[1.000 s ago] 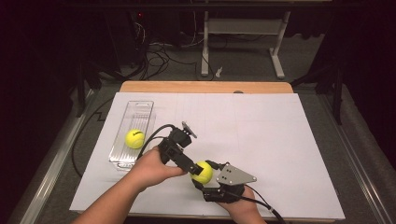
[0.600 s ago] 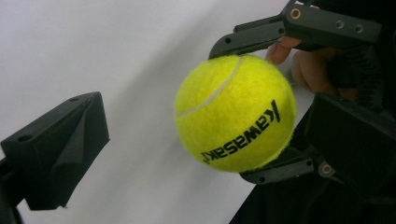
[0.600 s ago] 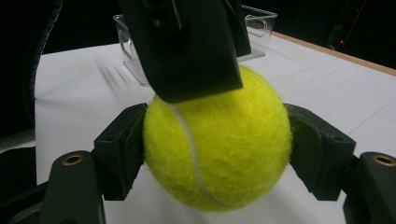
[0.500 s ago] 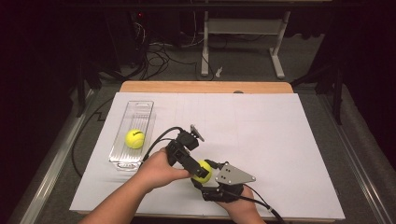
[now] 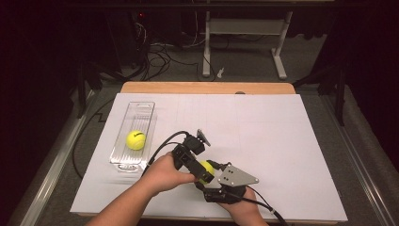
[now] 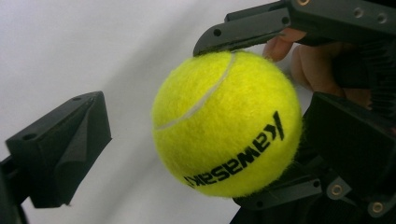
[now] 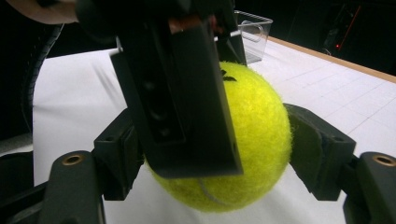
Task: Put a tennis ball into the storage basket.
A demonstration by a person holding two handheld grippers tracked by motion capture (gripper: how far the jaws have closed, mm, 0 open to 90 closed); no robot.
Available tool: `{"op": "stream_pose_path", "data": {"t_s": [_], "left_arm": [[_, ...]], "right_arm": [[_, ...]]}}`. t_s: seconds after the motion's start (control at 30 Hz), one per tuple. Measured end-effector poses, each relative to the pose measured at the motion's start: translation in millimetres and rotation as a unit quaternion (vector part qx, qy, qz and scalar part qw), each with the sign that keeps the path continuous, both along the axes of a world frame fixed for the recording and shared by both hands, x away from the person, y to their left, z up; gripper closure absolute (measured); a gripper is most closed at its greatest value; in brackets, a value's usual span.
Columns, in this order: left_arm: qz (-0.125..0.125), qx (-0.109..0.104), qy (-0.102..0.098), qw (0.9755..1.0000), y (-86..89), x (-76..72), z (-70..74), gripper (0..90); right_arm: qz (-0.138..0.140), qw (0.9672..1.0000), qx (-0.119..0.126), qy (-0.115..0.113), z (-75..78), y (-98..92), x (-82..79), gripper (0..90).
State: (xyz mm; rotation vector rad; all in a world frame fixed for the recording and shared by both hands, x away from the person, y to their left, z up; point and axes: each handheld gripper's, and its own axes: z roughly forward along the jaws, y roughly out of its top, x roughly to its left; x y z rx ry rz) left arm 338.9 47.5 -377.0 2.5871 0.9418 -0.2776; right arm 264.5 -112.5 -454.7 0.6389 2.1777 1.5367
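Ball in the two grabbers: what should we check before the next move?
1. Right gripper shut on the ball: ok.
2. Left gripper has a jaw on each side of the ball: ok; its jaws have just been closing.
3. Left gripper pressing on the ball: not ok; a gap shows beside one jaw in the left gripper view.
4. Room in the clear box: ok; one other ball lies in it, with bare space left.
5. Ball lifted off the table: cannot tell.
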Motion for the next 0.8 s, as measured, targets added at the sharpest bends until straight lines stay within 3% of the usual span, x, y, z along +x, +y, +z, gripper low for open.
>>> {"op": "stream_pose_path", "data": {"t_s": [0.2, 0.57, 0.8], "left_arm": [[-0.001, -0.004, 0.007, 1.0000, 0.2, 0.7, -2.5, 7.7], [-0.011, -0.018, 0.023, 0.9995, 0.4, 0.8, -1.6, 24.7], [-0.014, -0.016, 0.022, 0.9995, 0.3, 0.5, -2.1, 26.1]], "right_arm": [[0.000, 1.0000, 0.001, -0.001, 0.0, 0.2, 0.1, 27.5], [-0.001, 1.0000, -0.001, -0.001, -0.3, 0.4, 0.2, 27.5], [-0.001, 1.0000, -0.003, -0.001, -0.7, 0.6, 0.1, 27.5]]}}
